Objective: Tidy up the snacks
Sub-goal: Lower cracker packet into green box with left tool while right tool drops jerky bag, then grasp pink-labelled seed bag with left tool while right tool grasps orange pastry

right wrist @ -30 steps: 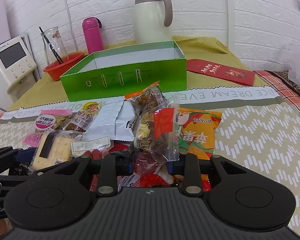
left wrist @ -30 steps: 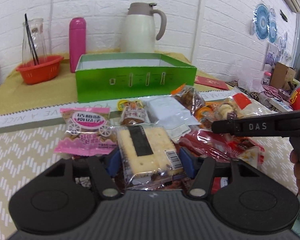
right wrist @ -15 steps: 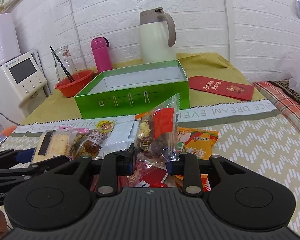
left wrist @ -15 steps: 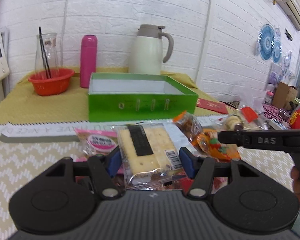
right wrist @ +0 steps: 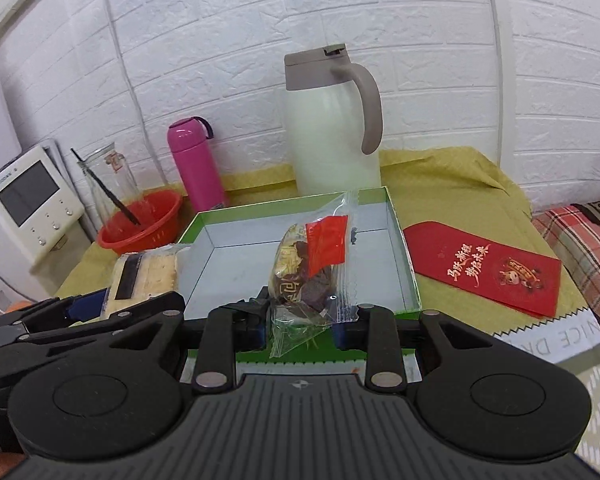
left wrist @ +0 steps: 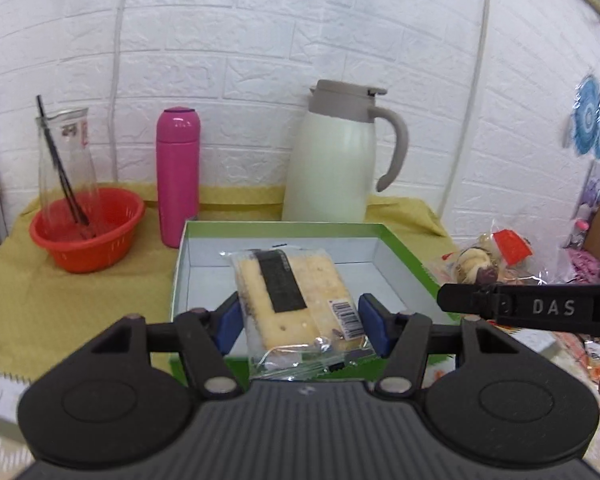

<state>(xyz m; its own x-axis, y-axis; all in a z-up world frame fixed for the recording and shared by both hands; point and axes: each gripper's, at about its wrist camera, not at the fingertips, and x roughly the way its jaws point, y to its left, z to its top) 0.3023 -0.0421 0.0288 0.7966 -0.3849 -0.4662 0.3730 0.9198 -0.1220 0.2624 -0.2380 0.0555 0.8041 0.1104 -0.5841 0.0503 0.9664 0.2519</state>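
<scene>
My left gripper point(left wrist: 300, 320) is shut on a clear pack of square crackers point(left wrist: 292, 296) with a black label, held over the near edge of the open green box point(left wrist: 404, 252). The box's white inside looks empty. My right gripper point(right wrist: 300, 320) is shut on a clear bag of brown pastry point(right wrist: 312, 268) with a red label, held over the same box point(right wrist: 404, 264). The cracker pack point(right wrist: 144, 272) and the left gripper show at the left of the right wrist view. The right gripper's arm point(left wrist: 540, 308) crosses the right of the left wrist view.
Behind the box stand a white thermos jug point(left wrist: 332, 160), a pink bottle point(left wrist: 179, 176) and an orange basket point(left wrist: 88, 228) with a glass jar. A red envelope point(right wrist: 488, 264) lies right of the box. More snack packs point(left wrist: 488, 256) lie at the right.
Both grippers have lifted their packs off the snack pile and carried them forward over the green box. The box now lies close below them.
</scene>
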